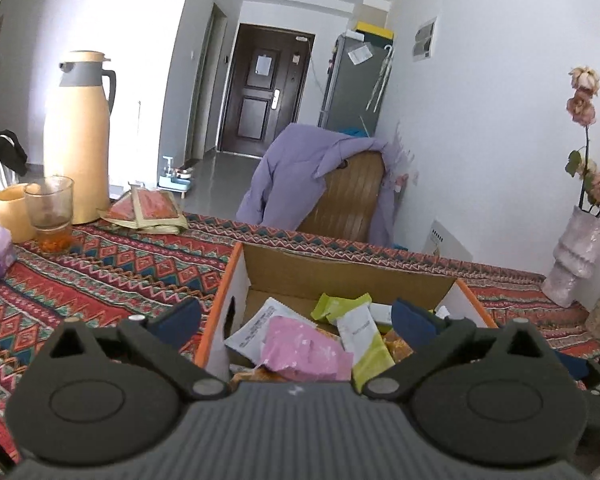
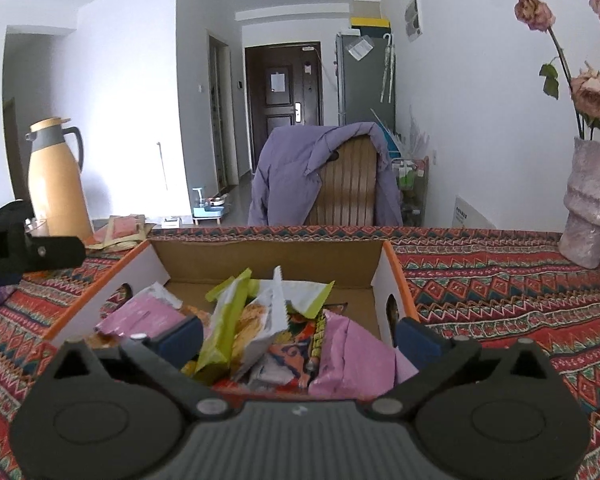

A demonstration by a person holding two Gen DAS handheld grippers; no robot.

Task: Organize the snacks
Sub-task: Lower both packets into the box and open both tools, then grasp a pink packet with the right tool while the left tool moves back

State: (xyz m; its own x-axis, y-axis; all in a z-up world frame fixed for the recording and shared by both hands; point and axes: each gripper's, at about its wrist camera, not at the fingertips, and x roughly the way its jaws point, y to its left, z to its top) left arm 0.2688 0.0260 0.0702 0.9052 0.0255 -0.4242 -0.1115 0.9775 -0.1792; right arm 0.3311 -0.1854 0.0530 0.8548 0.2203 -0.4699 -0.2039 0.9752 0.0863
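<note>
Right wrist view: snacks [image 2: 268, 332] heaped in the box [image 2: 268, 258] (unsorted), both grippers' jaws wide, empty.

Matt cardboard box [image 2: 268, 258] holds glossy plastic snack packets [image 2: 352, 364].

One cardboard box [image 2: 268, 258], one thermos [image 1: 78, 136], one glass [image 1: 51, 210], one vase [image 2: 588, 204], one draped chair [image 2: 346, 184].

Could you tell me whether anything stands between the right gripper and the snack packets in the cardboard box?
Nothing visible does. The right gripper is open, its jaws wide and empty, just in front of the snack packets heaped in the open-topped cardboard box. The left gripper is off to the side, not between them.
</note>
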